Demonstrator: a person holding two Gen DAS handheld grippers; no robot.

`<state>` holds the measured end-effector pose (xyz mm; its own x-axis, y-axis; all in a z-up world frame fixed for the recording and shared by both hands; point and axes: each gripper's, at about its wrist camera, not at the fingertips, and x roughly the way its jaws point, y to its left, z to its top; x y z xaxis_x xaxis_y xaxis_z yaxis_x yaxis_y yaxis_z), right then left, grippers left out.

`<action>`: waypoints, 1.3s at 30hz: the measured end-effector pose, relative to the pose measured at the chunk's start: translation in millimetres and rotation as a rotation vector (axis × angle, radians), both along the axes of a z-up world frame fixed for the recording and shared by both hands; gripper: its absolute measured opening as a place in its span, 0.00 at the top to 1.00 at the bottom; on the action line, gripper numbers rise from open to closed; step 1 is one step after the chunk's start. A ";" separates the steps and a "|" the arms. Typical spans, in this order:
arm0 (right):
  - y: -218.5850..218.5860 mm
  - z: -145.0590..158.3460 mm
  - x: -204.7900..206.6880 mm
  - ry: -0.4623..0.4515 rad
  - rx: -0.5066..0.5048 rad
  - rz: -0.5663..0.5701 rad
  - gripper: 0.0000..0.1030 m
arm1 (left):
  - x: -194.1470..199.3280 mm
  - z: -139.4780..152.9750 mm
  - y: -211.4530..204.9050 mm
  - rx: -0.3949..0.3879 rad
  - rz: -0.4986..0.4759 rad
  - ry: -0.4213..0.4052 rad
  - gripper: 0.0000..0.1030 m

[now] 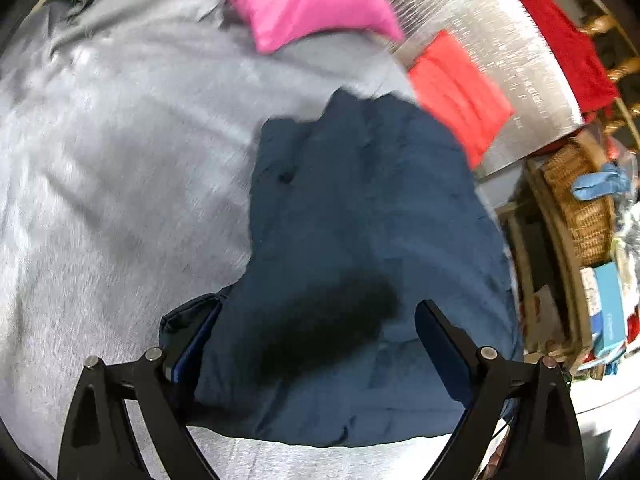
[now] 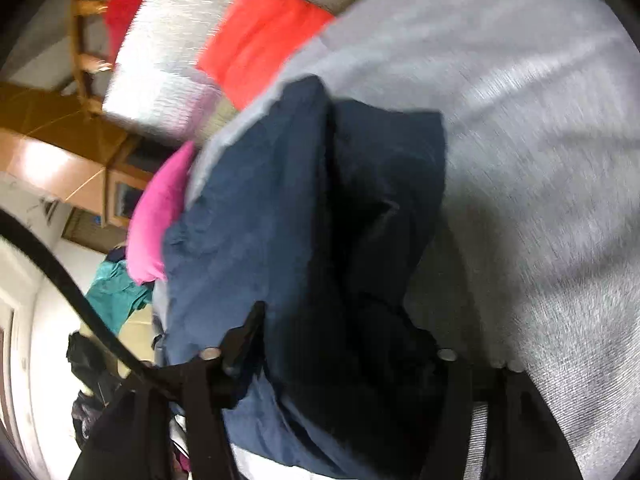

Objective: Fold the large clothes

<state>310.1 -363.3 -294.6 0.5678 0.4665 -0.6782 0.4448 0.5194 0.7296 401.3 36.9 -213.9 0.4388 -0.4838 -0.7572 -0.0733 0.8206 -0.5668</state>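
My left gripper [image 1: 320, 344] gapes wide over the folded navy cotton garment [image 1: 360, 220], holding nothing; whether my right gripper [image 2: 332, 344] grips I cannot tell, and dragging could undo folds.

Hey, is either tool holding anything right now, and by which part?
The left tool stands open astride the navy garment's near edge, gripping nothing. Navy fabric bunches between the right tool's fingers, but blur and shadow hide whether it is pinched.
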 end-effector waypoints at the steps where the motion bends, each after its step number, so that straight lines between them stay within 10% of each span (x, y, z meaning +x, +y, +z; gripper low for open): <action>1: -1.2 -1.0 -0.8 0.000 0.014 -0.007 0.32 | 2.3 -6.6 1.6 -0.009 0.007 0.027 0.08; 8: 10.7 3.3 4.8 -0.019 -0.079 0.007 0.31 | -2.6 -9.2 11.6 -0.075 0.014 0.016 0.08; 13: 20.5 26.3 -0.9 -0.086 -0.160 0.023 0.55 | -6.3 3.4 8.8 -0.030 0.013 -0.037 0.50; 19: 27.2 48.5 -8.6 -0.142 -0.227 0.018 0.59 | -15.4 21.6 13.0 -0.026 -0.003 -0.094 0.68; 33: 31.6 56.2 -29.3 -0.122 -0.221 0.052 0.60 | -51.8 24.4 26.7 -0.010 -0.036 -0.074 0.70; 39: 23.7 31.8 -22.3 0.028 -0.204 0.006 0.35 | -45.1 12.2 23.7 0.074 -0.027 -0.001 0.50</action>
<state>287.7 -339.6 -262.8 0.5446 0.3214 -0.7746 0.4600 0.6578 0.5964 356.2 60.6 -201.7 0.4268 -0.4387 -0.7908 -0.0500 0.8617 -0.5050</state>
